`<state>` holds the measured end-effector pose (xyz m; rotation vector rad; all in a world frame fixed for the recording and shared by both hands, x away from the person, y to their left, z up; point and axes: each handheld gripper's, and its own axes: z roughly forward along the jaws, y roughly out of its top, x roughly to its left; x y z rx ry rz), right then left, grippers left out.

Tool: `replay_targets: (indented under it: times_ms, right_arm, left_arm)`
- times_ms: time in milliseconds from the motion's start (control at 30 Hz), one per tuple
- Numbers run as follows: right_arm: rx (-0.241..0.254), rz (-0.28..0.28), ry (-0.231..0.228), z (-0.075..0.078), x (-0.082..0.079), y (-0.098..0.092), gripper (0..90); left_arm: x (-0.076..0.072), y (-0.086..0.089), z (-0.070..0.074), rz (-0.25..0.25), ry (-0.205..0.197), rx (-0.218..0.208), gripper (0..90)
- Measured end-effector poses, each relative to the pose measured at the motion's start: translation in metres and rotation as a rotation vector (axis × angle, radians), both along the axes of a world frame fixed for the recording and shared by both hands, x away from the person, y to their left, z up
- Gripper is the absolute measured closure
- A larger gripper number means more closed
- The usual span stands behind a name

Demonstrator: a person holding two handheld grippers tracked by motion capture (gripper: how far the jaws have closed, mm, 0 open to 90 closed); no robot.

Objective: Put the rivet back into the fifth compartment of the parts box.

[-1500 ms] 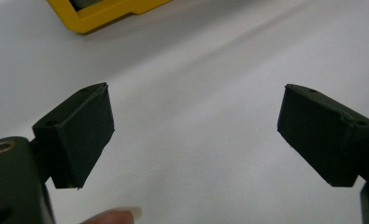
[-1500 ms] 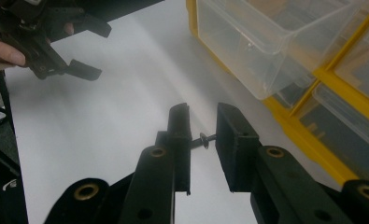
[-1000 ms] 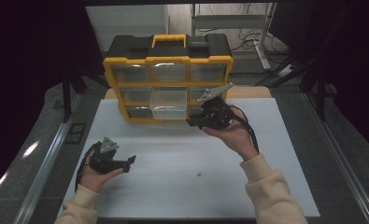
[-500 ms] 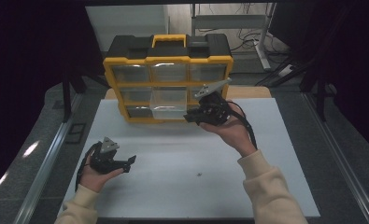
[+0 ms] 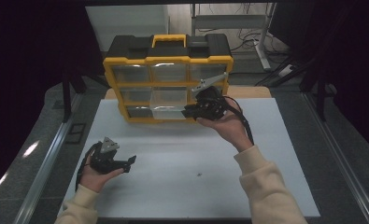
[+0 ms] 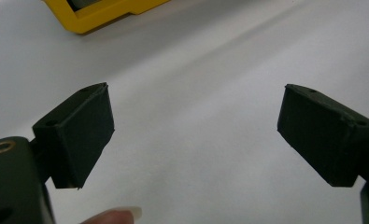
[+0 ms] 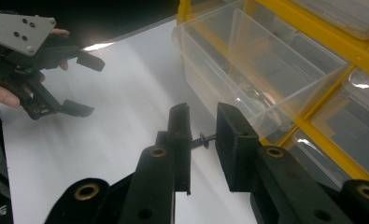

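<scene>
— Yellow and black plastic, that is the organizer box at the far side of the white table. It stands upright with rows of clear drawers.

— Is one drawer out?

— Yes. The middle clear drawer is pulled out toward the near side. In the right gripper view it looks open on top, and I cannot tell what small things lie in it.

— Where is the right gripper?

— Just beside that drawer, at its right near corner. Its jaws are pinched on a small black screw. The screw sits level between the two pads, close to the drawer wall.

— Is anything in the way?

— The drawer's clear front wall stands between the screw and the inside of the drawer.

— And the left gripper?

— It is near the person, at the left, well apart from the box. Its jaws are spread wide with nothing between them, just bare table under them.

— Anything else on the table?

— One tiny dark bit lies alone near the middle. It is too small to tell what it is.
</scene>
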<state>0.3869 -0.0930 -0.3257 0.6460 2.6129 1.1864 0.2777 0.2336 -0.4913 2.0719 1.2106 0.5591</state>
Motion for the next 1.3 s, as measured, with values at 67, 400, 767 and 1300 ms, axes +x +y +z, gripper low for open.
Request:
replay_targets:
  times_ms: [67,400,767,1300]
  right_arm:
    - [0.004,-0.001,0.003,0.000,0.002,0.002,75.3]
    - [0.002,-0.023,0.003,0.001,0.013,0.005,75.2]
    - [0.002,-0.043,-0.003,0.003,0.024,0.010,75.2]
    - [0.003,-0.068,0.008,0.004,0.042,0.020,75.2]
  left_arm:
    - [0.000,0.000,0.000,0.001,0.000,-0.001,11.4]
    - [0.000,0.000,0.000,-0.001,0.001,0.000,11.4]
    - [0.001,-0.001,-0.001,-0.003,0.003,0.003,11.3]
    - [0.000,0.000,-0.001,-0.005,0.000,0.005,11.3]
